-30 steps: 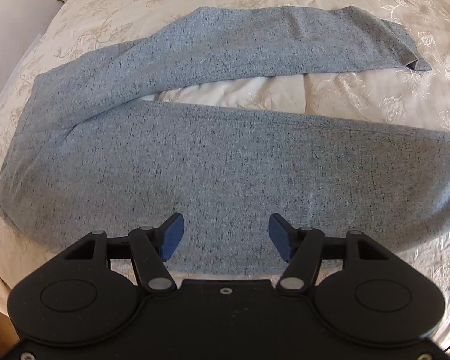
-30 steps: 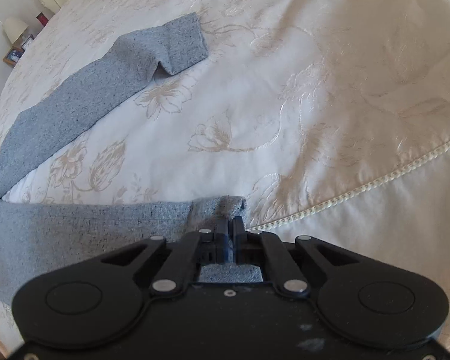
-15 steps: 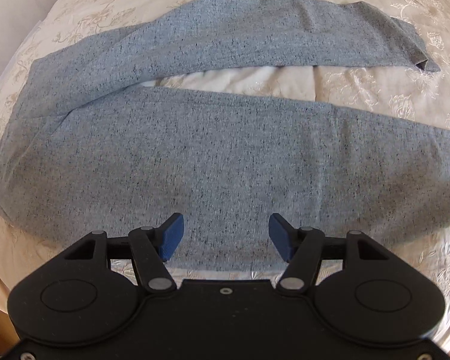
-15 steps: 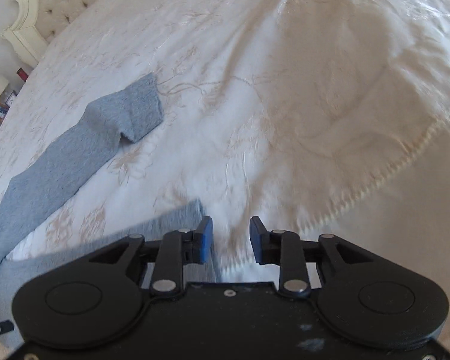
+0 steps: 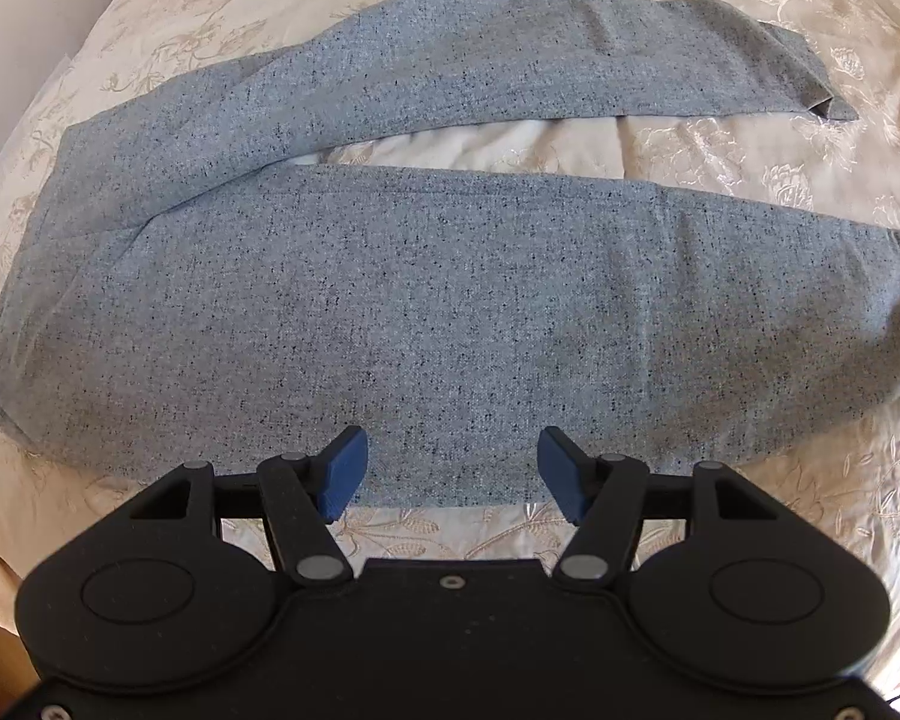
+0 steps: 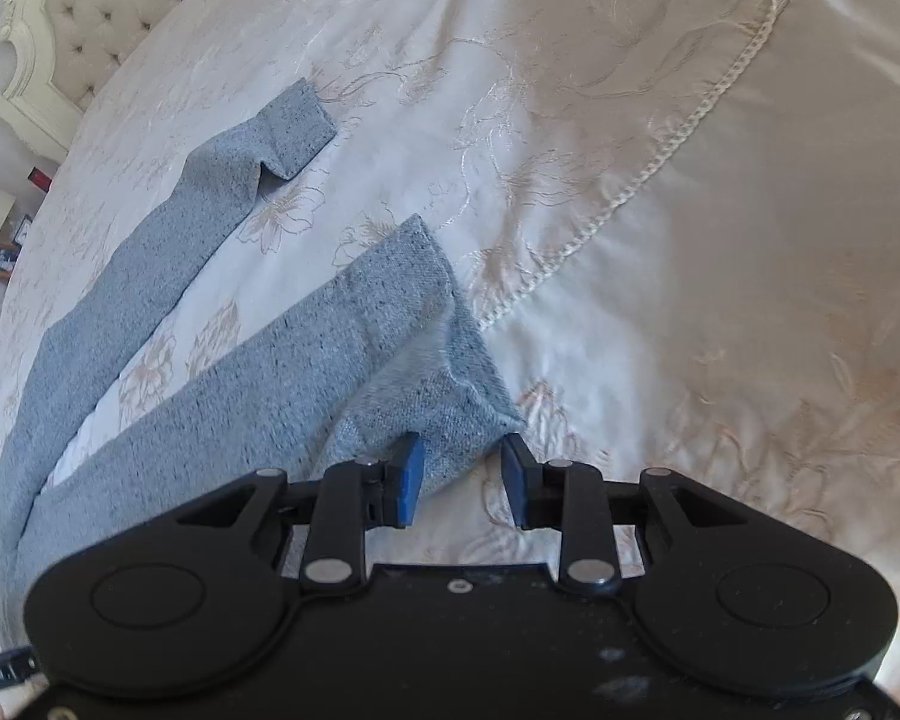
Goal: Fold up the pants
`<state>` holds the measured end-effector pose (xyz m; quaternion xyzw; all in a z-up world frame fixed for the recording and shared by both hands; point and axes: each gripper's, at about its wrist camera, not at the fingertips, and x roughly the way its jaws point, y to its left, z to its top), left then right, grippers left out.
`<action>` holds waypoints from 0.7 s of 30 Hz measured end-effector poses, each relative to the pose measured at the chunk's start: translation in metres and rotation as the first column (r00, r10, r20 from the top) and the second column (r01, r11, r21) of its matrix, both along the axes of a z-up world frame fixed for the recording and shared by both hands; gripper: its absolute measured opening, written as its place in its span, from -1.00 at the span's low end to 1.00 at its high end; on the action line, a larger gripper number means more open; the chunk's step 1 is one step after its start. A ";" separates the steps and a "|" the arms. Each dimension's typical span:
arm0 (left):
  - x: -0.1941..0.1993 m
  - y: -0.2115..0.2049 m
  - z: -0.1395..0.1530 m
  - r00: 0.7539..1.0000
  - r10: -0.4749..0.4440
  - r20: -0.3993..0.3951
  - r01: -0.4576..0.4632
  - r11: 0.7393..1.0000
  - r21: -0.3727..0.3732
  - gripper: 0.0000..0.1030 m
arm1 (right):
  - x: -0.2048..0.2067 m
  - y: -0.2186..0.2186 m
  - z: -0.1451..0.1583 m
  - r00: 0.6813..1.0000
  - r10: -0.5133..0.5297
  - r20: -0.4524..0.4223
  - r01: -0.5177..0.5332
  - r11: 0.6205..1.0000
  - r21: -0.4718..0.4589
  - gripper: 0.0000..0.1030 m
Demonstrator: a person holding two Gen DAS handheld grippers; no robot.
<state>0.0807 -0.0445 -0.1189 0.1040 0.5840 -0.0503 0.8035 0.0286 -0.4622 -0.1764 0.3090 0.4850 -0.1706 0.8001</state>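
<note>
The blue fingers (image 5: 345, 468) of the left gripper (image 5: 450, 468) are spread wide, and nothing is between them. They hang over the near edge of the grey pants (image 5: 438, 312), about at the middle of the near leg, and they do not pinch the cloth. The fingers (image 6: 407, 480) of the right gripper (image 6: 459, 477) have just been opening and now stand apart. The corner of the near leg's cuff (image 6: 450, 384) lies just in front of the gap and partly behind the left finger, but the pads do not press on it.

The pants lie spread on a bed with a cream embroidered bedspread (image 6: 660, 330). In the left wrist view the waist is at the left, and the two legs run to the right with a narrow strip of bedspread showing between them. The far leg (image 5: 570, 60) ends in a cuff that is a little turned up at its tip. In the right wrist view the near cuff is not flat: it is pushed up into a small ridge with a fold, and its end lies near a corded seam (image 6: 660, 162) of the bedspread. The far cuff (image 6: 294, 129) lies well apart from it, toward the tufted headboard (image 6: 90, 6). Some small things stand beside the bed at the left edge of this view; I cannot tell what they are.
</note>
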 end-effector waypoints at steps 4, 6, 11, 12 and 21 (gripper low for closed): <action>0.004 0.008 0.000 1.000 -0.010 0.011 0.010 1.000 -0.009 0.28 | 0.015 0.012 -0.004 0.998 -0.032 -0.046 0.029 0.998 -0.052 -0.44; 0.008 0.012 -0.003 1.000 -0.023 -0.001 0.023 1.000 -0.016 0.28 | 0.014 0.014 -0.002 0.996 -0.062 -0.063 0.059 0.997 -0.053 -0.88; 0.020 0.021 -0.016 0.998 -0.058 -0.022 0.058 0.998 -0.030 0.28 | -0.004 0.028 0.028 0.986 -0.105 -0.130 0.079 0.979 -0.190 -0.92; 0.023 0.023 -0.020 0.998 -0.065 -0.020 0.064 0.998 -0.028 0.28 | -0.007 0.029 0.026 0.981 -0.110 -0.157 0.077 0.977 -0.199 -0.92; 0.064 0.054 -0.059 0.999 -0.043 -0.009 0.043 0.999 0.005 0.28 | 0.011 0.083 0.051 0.972 -0.161 -0.170 0.065 0.883 -0.464 -0.56</action>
